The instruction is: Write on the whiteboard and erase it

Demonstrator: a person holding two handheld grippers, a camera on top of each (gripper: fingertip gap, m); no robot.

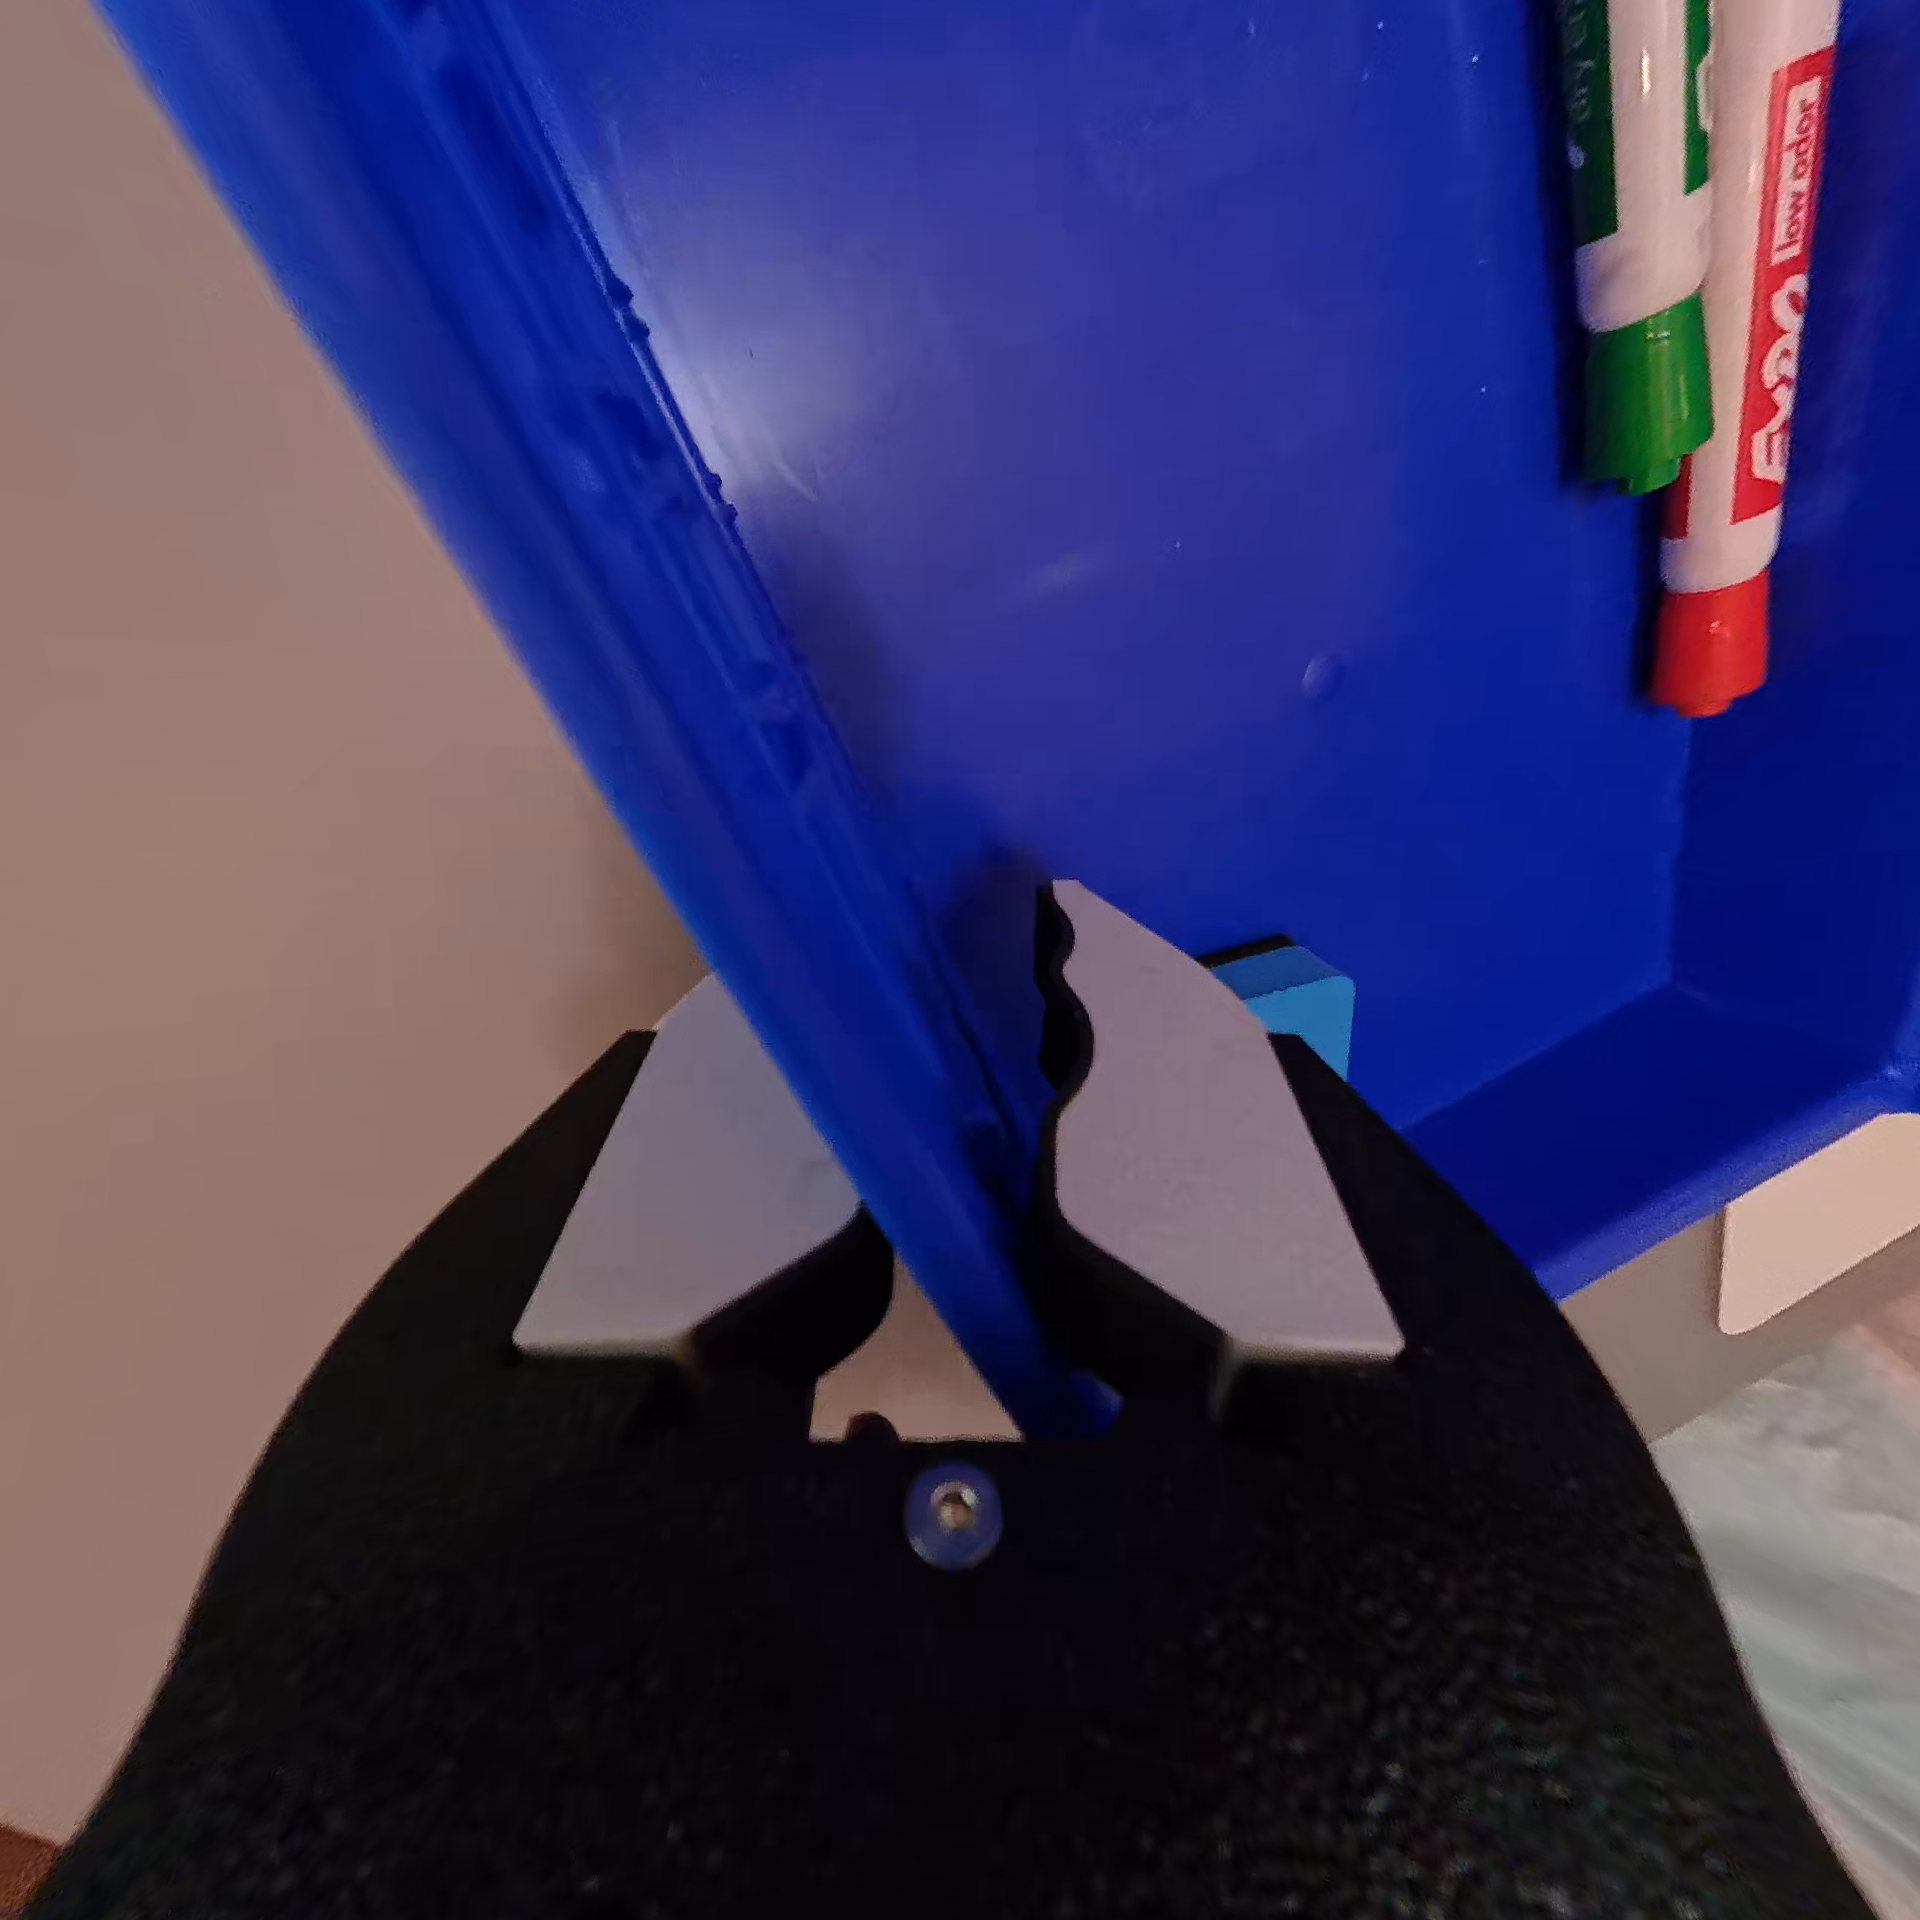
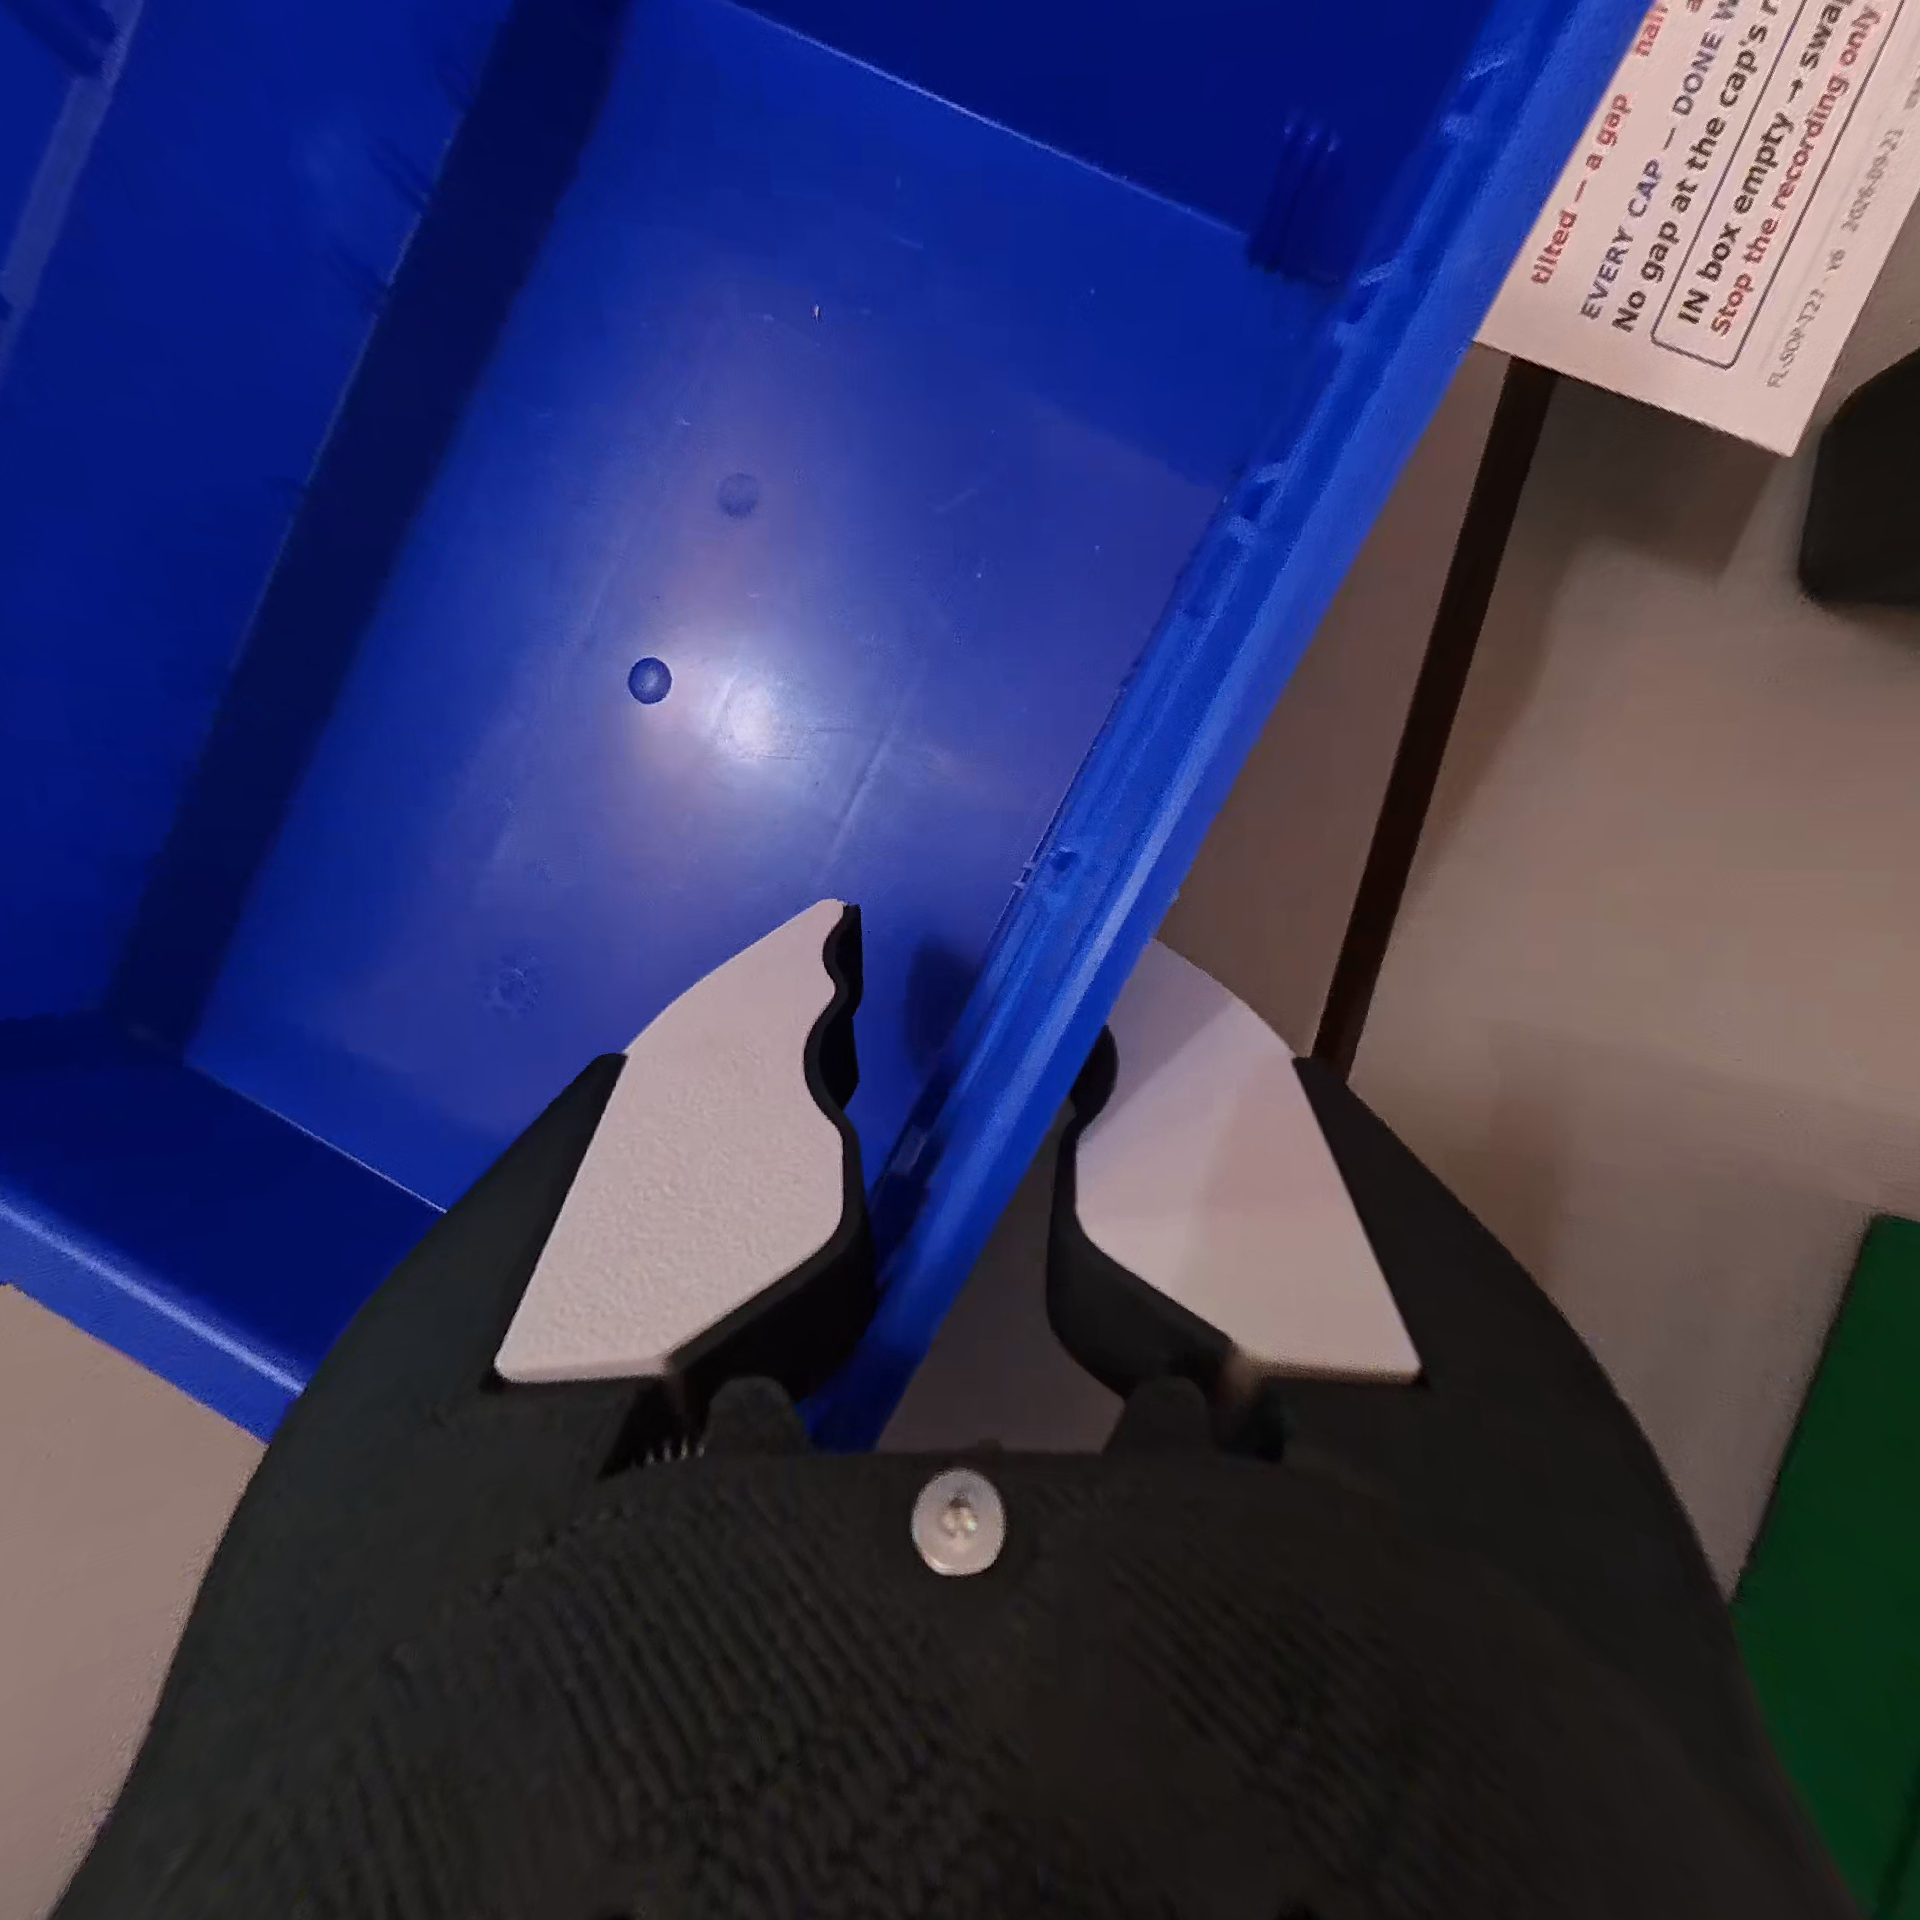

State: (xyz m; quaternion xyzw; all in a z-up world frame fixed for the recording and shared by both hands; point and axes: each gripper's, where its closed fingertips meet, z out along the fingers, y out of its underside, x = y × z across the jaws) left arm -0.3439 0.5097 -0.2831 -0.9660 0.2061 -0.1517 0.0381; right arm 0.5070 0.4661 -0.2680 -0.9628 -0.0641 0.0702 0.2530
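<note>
- Pale beige desk (image 2: 1558,935), with a dark seam along it; no whiteboard in either view, so no writing or wiping possible yet.
- Deep blue plastic bin (image 1: 1143,416), seen tilted. Likely to tip or slide if pulled by one wall only, spilling the contents toward its lower end. Similar blue bin interior in the right wrist view, bare there; cannot tell whether the same bin.
- Left hand-held gripper (image 1: 883,945) clamped on the bin's left wall, one finger outside, one inside. Thin, slick plastic, so liable to slip out of the pinch or flex under load.
- Right hand-held gripper (image 2: 1003,930) astride a bin's right wall, one finger on each side; cannot tell whether pinching or merely straddling. Uneven lift and twist probable if only one side holds.
- White printed card (image 2: 1714,208) beyond the bin's far right corner, with black and red printed lines, legible but not repeated here.
- Red-capped white dry-erase marker (image 1: 1745,416) against the bin's right wall, with a red brand label. Apt to roll if jolted.
- Green-capped white dry-erase marker (image 1: 1642,312) touching it on the left, label partly cut off.
- Light blue block eraser (image 1: 1299,997) at the bin's near edge, just behind the left tool's inner finger; easily knocked. No writing visible.
</note>
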